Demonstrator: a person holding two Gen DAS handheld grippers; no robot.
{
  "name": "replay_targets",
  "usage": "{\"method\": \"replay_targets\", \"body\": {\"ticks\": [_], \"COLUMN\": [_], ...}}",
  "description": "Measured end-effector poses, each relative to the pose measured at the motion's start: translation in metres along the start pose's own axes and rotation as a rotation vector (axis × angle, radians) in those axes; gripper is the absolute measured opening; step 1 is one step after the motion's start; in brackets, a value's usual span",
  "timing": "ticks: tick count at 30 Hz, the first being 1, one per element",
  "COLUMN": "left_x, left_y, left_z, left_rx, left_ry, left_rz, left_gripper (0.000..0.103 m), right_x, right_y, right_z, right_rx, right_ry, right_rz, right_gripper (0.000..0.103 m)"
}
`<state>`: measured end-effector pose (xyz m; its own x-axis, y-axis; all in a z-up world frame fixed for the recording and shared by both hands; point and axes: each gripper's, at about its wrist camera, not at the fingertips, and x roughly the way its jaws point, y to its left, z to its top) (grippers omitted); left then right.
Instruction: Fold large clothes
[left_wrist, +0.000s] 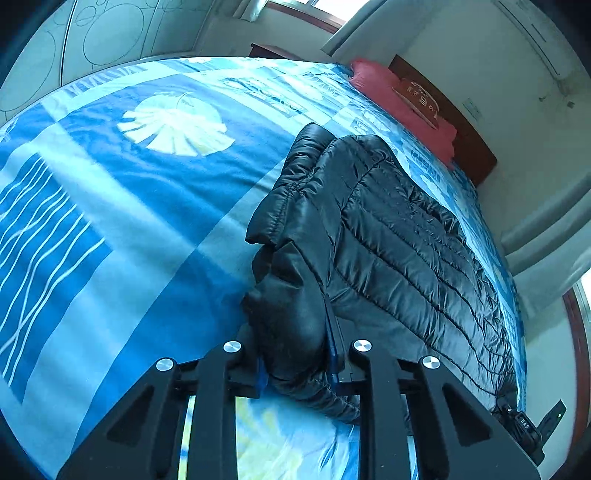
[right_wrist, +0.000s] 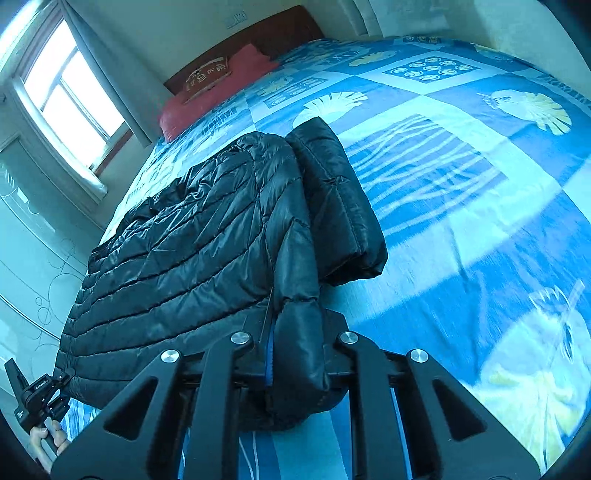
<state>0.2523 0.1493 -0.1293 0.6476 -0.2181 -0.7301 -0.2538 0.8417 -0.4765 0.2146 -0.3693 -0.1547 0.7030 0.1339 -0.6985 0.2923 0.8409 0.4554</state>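
A black quilted puffer jacket lies on the bed, its body folded and a sleeve laid along one side. My left gripper is shut on a thick fold of the jacket's edge at the near end. In the right wrist view the same jacket stretches away toward the pillow. My right gripper is shut on a bunched corner of the jacket at its near end. The other gripper shows at the lower left in a hand.
The bed carries a blue patterned bedspread with shell prints. A red pillow lies by the brown headboard. A window with curtains is on the wall beside the bed. A wardrobe with circle patterns stands beyond the bed.
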Motion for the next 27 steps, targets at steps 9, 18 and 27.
{"method": "replay_targets", "body": {"ticks": [9, 18, 27], "left_x": [-0.035, -0.065, -0.077], "left_y": [0.021, 0.035, 0.049], "left_z": [-0.031, -0.054, -0.065], "left_rx": [-0.016, -0.030, -0.029], "left_ry": [0.016, 0.026, 0.032], "left_rz": [-0.016, -0.025, -0.031], "left_gripper": [0.024, 0.024, 0.024], "right_x": [-0.042, -0.071, -0.084], "right_y": [-0.010, -0.016, -0.023], "right_z": [-0.040, -0.073, -0.089], "right_rx": [-0.001, -0.030, -0.026], "right_ry": [0.013, 0.019, 0.031], "right_rz": [-0.001, -0.015, 0.000], "right_gripper": [0.014, 0.014, 0.015]}}
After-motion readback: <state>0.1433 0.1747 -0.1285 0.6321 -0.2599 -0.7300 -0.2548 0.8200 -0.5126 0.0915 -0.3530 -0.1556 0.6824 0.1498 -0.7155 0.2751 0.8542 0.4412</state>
